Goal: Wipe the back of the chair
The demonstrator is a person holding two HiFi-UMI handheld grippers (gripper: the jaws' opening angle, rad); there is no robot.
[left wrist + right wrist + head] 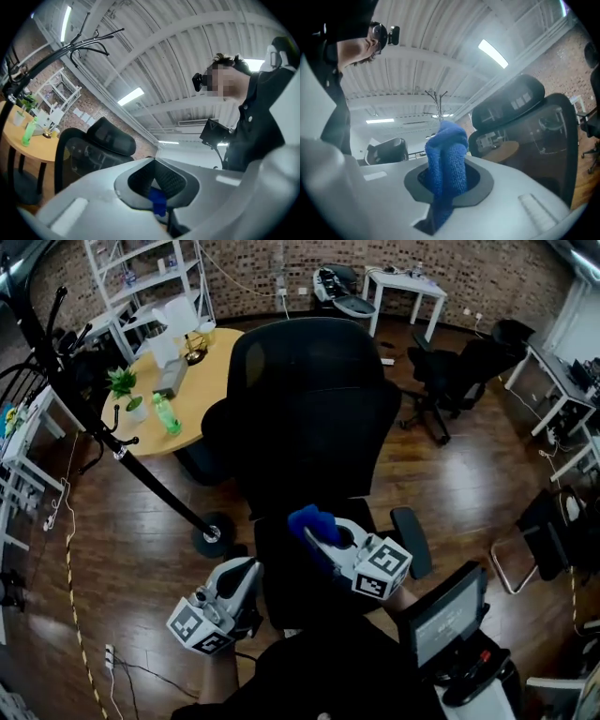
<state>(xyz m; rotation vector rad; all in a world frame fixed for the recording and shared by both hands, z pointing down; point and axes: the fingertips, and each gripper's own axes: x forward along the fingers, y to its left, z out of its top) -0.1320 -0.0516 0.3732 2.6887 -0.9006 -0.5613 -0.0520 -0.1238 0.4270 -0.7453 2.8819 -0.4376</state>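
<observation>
Both hang low: our right gripper (325, 538) clamps the blue cloth (312, 521), left gripper (247, 570) closed (empty). Wiping is not begun; we must reach the chair back (309, 399).

Seat of chair (309, 399) mostly hidden. Jaws of right gripper (446, 174) buried in blue cloth (447, 152). Inside left gripper (157, 180), blue bit (158, 202), perhaps cloth: too small.

Fuzzy blue microfibre cloth (446, 159), matt black mesh chair back (309, 399), glossy wood floor (141, 549).

A brick wall (487, 268), wood floor (141, 559), round table (208, 381), perhaps white shelving (141, 268).
</observation>
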